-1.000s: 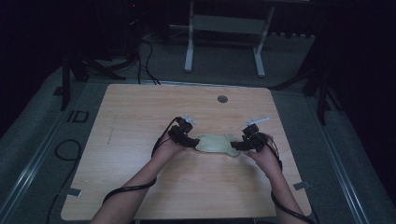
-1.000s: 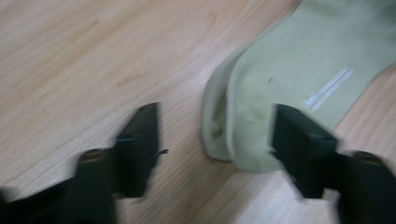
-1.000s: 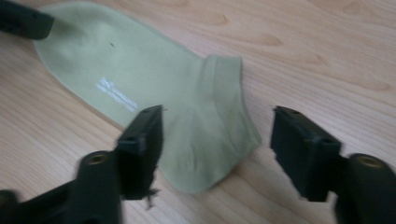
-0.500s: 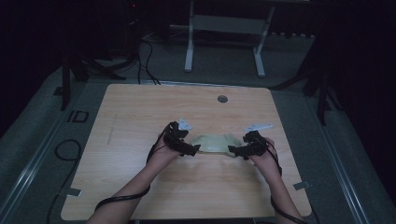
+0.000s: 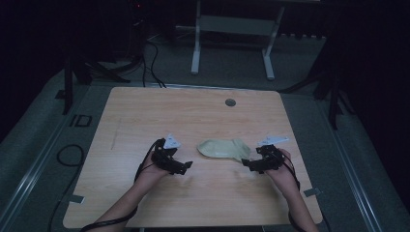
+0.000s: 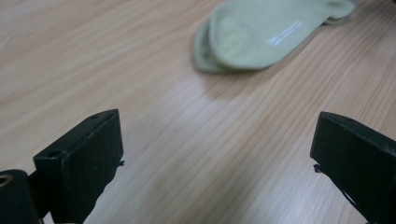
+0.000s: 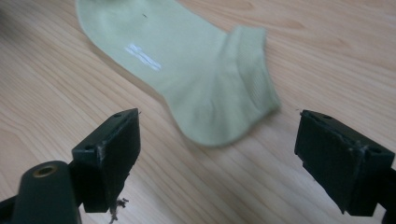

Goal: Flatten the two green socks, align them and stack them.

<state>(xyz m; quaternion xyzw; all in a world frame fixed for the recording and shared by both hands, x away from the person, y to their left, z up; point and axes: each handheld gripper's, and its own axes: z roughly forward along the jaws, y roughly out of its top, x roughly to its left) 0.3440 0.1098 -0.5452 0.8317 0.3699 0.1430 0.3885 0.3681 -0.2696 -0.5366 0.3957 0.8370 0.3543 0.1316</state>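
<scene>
Two grippers, left gripper (image 5: pixel 186 166) and right gripper (image 5: pixel 245 166), have just spread open, empty, flanking the pale green socks (image 5: pixel 225 148). Released since a second ago, the stacked pair looks finished.

sock (image 6: pixel 271 35) toe cut off, lower sock hidden

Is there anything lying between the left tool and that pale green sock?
No. Between the left tool and the sock there is just bare table, seen plainly in the left gripper view.
</scene>
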